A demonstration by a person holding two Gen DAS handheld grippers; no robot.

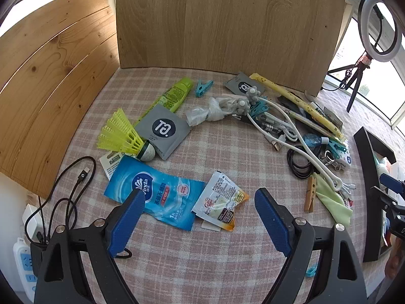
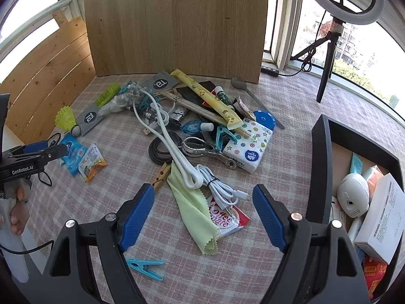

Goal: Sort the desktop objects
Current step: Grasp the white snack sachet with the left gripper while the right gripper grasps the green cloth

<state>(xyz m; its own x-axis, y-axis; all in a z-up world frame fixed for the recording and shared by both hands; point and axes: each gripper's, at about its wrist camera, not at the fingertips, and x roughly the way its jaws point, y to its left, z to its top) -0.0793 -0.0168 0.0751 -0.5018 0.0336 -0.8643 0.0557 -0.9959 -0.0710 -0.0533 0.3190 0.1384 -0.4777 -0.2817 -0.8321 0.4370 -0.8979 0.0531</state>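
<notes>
My left gripper (image 1: 200, 202) is open and empty, just above a blue Vinda wipe packet (image 1: 152, 195) and a Coffee Mate sachet (image 1: 220, 202) on the checked cloth. A yellow shuttlecock (image 1: 124, 136), a grey sachet (image 1: 163, 129) and a green tube (image 1: 172, 96) lie beyond. My right gripper (image 2: 202, 202) is open and empty above a light green cloth (image 2: 195, 210), a white cable (image 2: 220, 190) and a red Coffee Mate sachet (image 2: 227, 220). The left gripper also shows in the right wrist view (image 2: 45, 152) at the left.
A black box (image 2: 319, 167) at the right holds a white device (image 2: 353, 197) and a white carton (image 2: 382, 215). A cluttered pile with a tissue pack (image 2: 250, 149), tongs (image 2: 202, 149) and black hair ties (image 2: 162, 152) fills the middle. A blue clothes peg (image 2: 144, 266) lies near. Wood boards stand behind.
</notes>
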